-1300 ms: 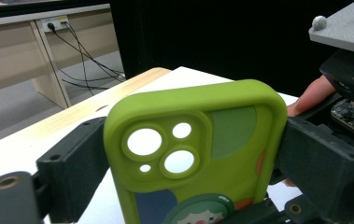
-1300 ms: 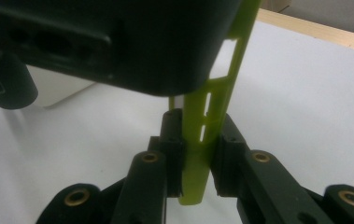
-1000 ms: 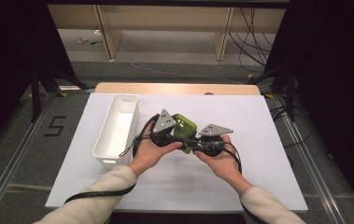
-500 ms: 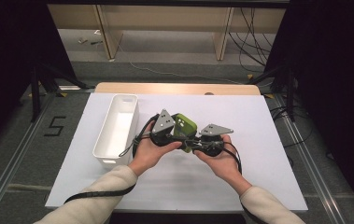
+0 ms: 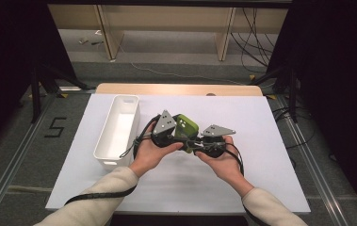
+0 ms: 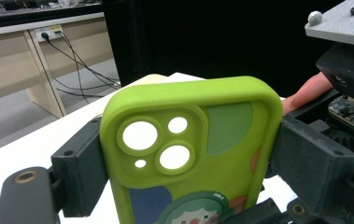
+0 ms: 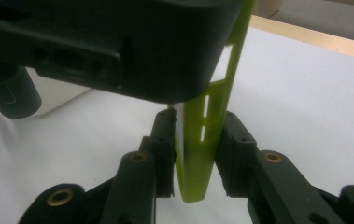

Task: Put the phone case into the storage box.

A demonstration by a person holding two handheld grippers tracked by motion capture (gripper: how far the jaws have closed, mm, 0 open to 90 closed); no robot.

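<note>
Above the middle of the white table [image 5: 270, 141], a green phone case [image 5: 186, 127] is being held between both grippers: the left gripper [image 6: 191, 158] is clamping its long sides, the right gripper [image 7: 194, 154] is pinching its lower end. Judged next, one grip is to be released, then the case carried to the white bin [image 5: 118, 134].

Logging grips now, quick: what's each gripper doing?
Left gripper: closed on the green phone case, across its width.
Right gripper: closed on the same case, across its thin edge.
</note>
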